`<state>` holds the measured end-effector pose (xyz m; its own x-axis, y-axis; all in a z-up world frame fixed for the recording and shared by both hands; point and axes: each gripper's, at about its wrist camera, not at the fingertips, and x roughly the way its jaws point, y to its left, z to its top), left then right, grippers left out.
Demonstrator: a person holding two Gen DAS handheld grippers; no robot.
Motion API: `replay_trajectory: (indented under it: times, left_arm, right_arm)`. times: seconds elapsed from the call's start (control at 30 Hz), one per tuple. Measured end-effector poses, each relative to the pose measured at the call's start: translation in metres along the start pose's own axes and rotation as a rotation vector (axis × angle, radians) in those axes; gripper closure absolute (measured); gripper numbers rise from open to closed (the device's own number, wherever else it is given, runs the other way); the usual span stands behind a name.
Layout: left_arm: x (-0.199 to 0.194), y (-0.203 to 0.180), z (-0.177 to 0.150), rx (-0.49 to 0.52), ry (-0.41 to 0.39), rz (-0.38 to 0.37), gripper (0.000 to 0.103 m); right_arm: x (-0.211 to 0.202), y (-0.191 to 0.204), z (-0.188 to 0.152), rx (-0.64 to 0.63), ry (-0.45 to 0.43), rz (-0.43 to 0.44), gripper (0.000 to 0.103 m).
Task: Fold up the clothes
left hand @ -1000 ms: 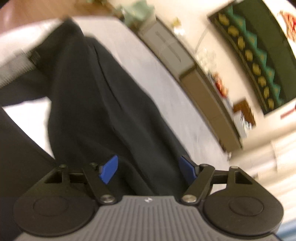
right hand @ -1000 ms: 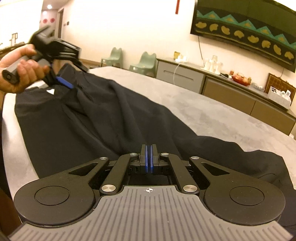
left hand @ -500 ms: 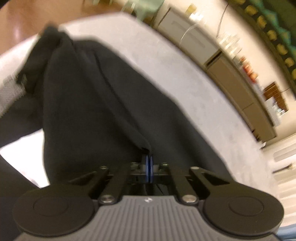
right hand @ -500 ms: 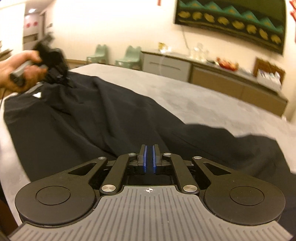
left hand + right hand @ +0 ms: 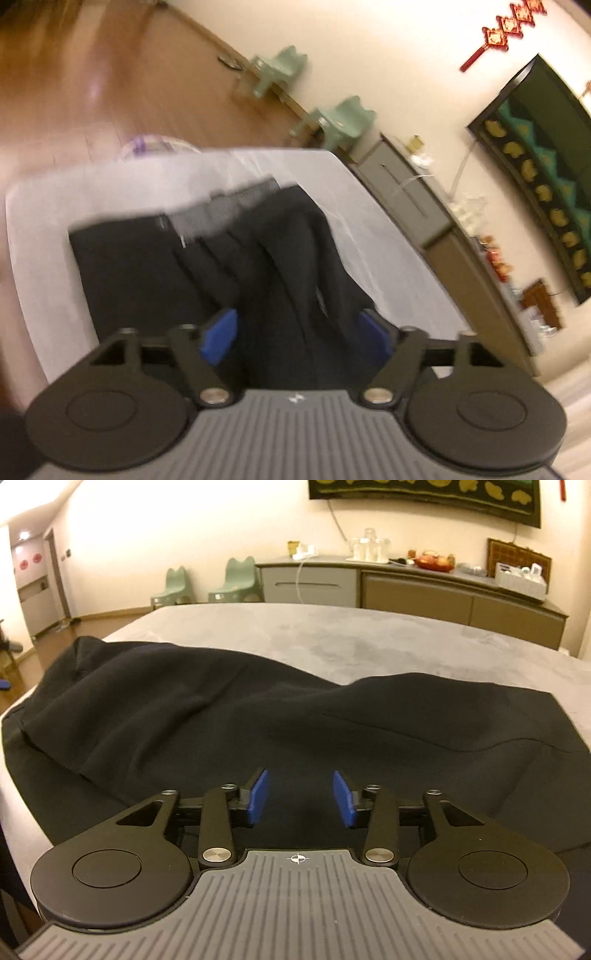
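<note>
A black pair of trousers (image 5: 229,716) lies folded lengthwise on the grey table (image 5: 332,635), its upper layer rumpled. In the left wrist view the same black trousers (image 5: 280,266) stretch away, the grey waistband lining (image 5: 221,210) at the far end. My left gripper (image 5: 299,334) is open just above the cloth, blue pads (image 5: 219,336) wide apart with nothing between them. My right gripper (image 5: 300,800) is open too, hovering over the near edge of the trousers, its blue pads (image 5: 258,800) holding nothing.
A long grey sideboard (image 5: 406,587) with cups and a fruit bowl runs along the far wall. Two green chairs (image 5: 236,579) stand beside it. The table's near-left edge (image 5: 14,812) drops to wooden floor (image 5: 92,74). Bare grey tabletop stretches behind the trousers.
Both grippers have opened and let go of the black cloth. The lifted layer now lies laid over the lower one. The left gripper swung back, the right one drew back slightly.
</note>
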<state>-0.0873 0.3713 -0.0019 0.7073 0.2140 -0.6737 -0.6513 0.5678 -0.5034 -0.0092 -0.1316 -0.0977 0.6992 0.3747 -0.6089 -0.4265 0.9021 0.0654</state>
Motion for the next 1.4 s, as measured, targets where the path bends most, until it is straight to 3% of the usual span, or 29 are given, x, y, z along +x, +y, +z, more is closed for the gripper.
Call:
replay_trajectory:
  times: [0.13,0.23,0.33,0.37,0.47,0.57,0.63,0.73,0.83,0.9,0.93,0.97,1.07,1.13,1.27,1.4]
  left_arm:
    - [0.035,0.013,0.021,-0.092,0.104,0.129,0.023]
    - [0.053,0.024,0.018,-0.167,0.195,0.115,0.023]
    - [0.067,0.024,0.008,-0.143,0.224,0.094,0.021]
    - [0.072,0.022,0.006,-0.126,0.209,0.09,0.014]
    - [0.09,0.003,0.009,-0.052,0.178,0.096,0.016]
    - [0.112,-0.017,0.012,0.026,0.164,0.104,0.015]
    - [0.126,-0.031,0.015,0.078,0.154,0.108,0.011]
    - [0.148,-0.051,0.019,0.143,0.145,0.104,0.012]
    - [0.173,-0.064,0.031,0.109,0.176,0.015,0.027]
    - [0.189,-0.073,0.039,0.087,0.197,-0.045,0.06]
    - [0.196,-0.074,0.043,0.062,0.214,-0.066,0.068]
    - [0.198,-0.068,0.045,0.014,0.239,-0.069,0.08]
    - [0.195,-0.044,0.044,-0.02,0.261,-0.089,0.089]
    - [0.186,-0.03,0.044,-0.043,0.253,-0.093,0.087]
    - [0.177,-0.026,0.058,-0.124,0.205,-0.154,0.036]
    - [0.201,-0.063,0.065,-0.068,0.217,-0.193,0.032]
  right_arm:
    - [-0.005,-0.012,0.001,0.079,-0.006,0.007,0.05]
    - [-0.006,-0.016,0.003,0.116,-0.007,0.021,0.046]
    - [-0.005,-0.012,0.003,0.115,0.0,0.028,0.043]
    - [-0.003,-0.009,0.003,0.108,0.008,0.035,0.043]
    - [0.002,-0.001,0.001,0.065,0.043,0.051,0.043]
    - [0.013,0.011,-0.005,-0.06,0.132,0.018,0.045]
    - [0.019,0.012,-0.01,-0.131,0.15,-0.032,0.036]
    - [0.025,-0.009,-0.002,-0.108,0.148,-0.113,0.039]
    - [0.045,-0.04,0.014,-0.074,0.11,-0.239,0.038]
    - [0.057,-0.057,0.024,-0.056,0.09,-0.313,0.038]
    - [0.061,-0.065,0.026,-0.053,0.084,-0.339,0.036]
    - [0.063,-0.073,0.028,-0.042,0.085,-0.347,0.035]
    - [0.053,-0.098,0.033,0.006,0.179,-0.254,0.027]
    - [0.046,-0.111,0.035,-0.002,0.245,-0.215,0.023]
    - [0.031,-0.115,0.027,-0.062,0.296,-0.236,0.016]
    - [0.025,-0.112,0.02,-0.04,0.276,-0.243,0.011]
